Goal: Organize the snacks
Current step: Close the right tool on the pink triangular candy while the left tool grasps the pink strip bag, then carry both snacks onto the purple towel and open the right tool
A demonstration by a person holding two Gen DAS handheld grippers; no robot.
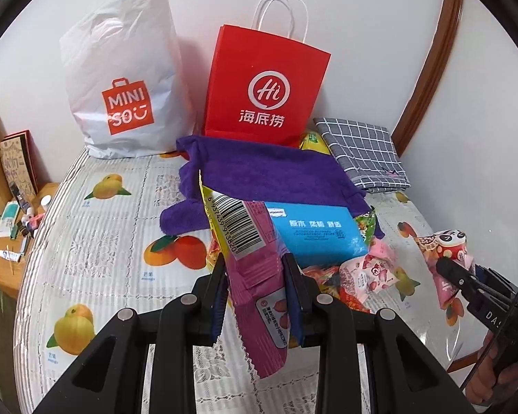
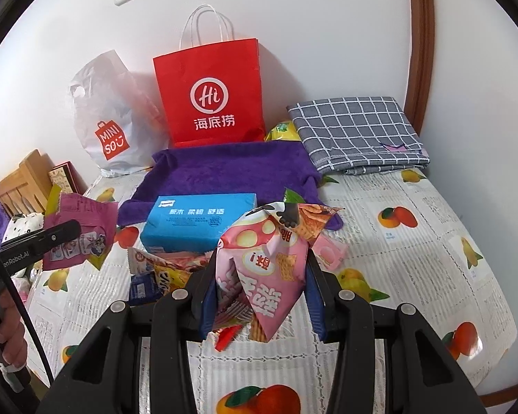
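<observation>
My left gripper [image 1: 255,269] is shut on a magenta snack packet [image 1: 255,276] with a barcode and yellow edge, lifted off the table. From the right wrist view the same packet [image 2: 81,238] hangs at the left in the left gripper [image 2: 69,231]. My right gripper [image 2: 259,269] is shut on a pale pink cracker packet [image 2: 266,276], which also shows at the right edge as a pink packet [image 1: 445,258] in the right gripper [image 1: 449,269]. Below lie a blue tissue pack [image 2: 197,220], several loose snack packets [image 2: 162,269] and a purple towel [image 2: 231,169].
A red paper bag [image 1: 266,86] and a white plastic shopping bag [image 1: 124,79] stand against the wall behind the towel. A folded grey checked cloth [image 2: 359,131] lies at the back right. The fruit-print tablecloth [image 1: 103,241] covers the table; a wooden shelf [image 1: 13,224] with small items stands to the left.
</observation>
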